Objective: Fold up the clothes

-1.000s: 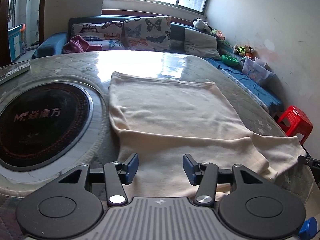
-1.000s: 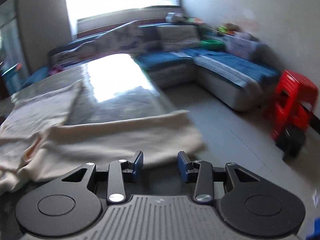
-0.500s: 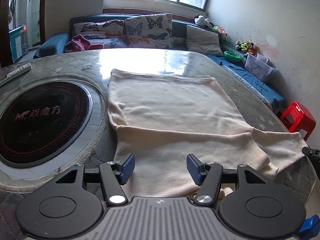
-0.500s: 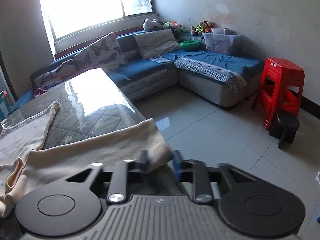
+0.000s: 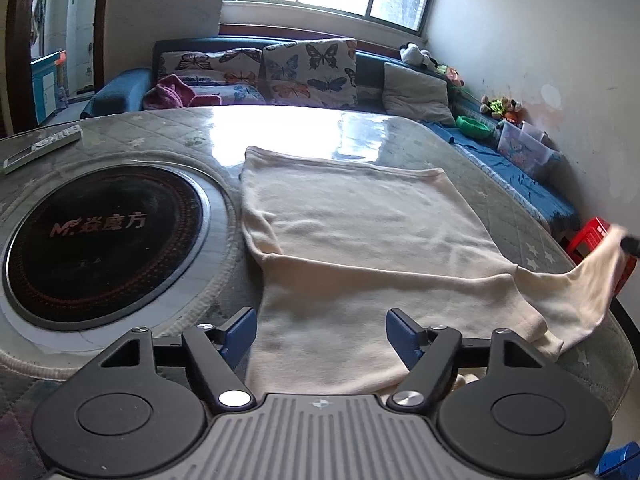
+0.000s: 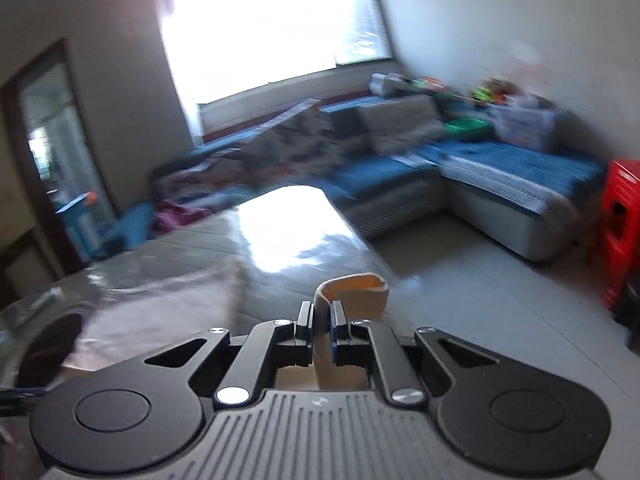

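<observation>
A cream sweater [image 5: 360, 240] lies flat on the round glass-topped table [image 5: 280, 128]. Its right sleeve [image 5: 588, 280] is lifted off the table toward the right edge of the left wrist view, where my right gripper [image 5: 630, 245] holds its end. My left gripper [image 5: 320, 332] is open, low over the sweater's near edge. In the blurred right wrist view my right gripper [image 6: 320, 320] is shut on the sleeve cuff [image 6: 354, 290], raised above the table, with the sweater body [image 6: 160, 308] at lower left.
A black round hotplate [image 5: 100, 240] is set in the table at left, with a remote [image 5: 40, 148] beyond it. A blue sofa with cushions [image 5: 304, 68] runs behind and along the right wall. A red stool [image 6: 620, 236] stands on the floor at right.
My right gripper closed on the sleeve cuff and lifted it up off the table. My left gripper opened a little wider and stayed over the near edge.
</observation>
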`<action>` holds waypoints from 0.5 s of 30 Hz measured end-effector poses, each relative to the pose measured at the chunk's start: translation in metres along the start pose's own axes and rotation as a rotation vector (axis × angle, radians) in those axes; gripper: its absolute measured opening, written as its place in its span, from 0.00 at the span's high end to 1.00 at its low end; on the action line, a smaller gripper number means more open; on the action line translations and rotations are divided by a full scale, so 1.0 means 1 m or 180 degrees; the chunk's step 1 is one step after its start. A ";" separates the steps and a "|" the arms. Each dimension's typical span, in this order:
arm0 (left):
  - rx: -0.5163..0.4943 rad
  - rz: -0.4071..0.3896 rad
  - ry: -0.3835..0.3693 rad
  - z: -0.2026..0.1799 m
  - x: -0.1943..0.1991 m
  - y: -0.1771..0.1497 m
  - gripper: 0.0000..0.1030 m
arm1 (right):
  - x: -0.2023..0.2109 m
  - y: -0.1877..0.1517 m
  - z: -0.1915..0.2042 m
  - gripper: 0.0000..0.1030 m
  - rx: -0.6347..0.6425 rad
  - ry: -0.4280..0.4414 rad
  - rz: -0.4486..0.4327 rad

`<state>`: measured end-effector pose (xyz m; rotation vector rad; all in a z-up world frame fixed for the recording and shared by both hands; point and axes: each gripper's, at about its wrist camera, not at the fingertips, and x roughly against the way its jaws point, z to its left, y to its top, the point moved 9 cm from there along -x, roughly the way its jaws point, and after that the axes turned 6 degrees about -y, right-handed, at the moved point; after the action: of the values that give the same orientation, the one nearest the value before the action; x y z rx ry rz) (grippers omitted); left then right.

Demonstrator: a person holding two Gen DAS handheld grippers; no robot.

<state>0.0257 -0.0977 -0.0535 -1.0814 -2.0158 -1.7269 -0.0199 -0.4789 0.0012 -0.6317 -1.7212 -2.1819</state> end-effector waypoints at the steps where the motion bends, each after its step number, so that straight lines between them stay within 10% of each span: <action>1: 0.0017 -0.0018 0.0004 0.003 0.002 0.000 0.27 | 0.001 0.006 0.014 0.94 0.0054 0.0103 -0.0016; 15: 0.0349 -0.0177 0.0065 0.052 0.023 -0.004 0.25 | -0.021 -0.016 0.234 0.95 0.1049 0.1280 0.0293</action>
<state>0.0201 -0.0407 -0.0546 -0.9779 -2.1194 -1.6254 0.0277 -0.2493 0.0214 -0.1695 -1.7304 -1.7554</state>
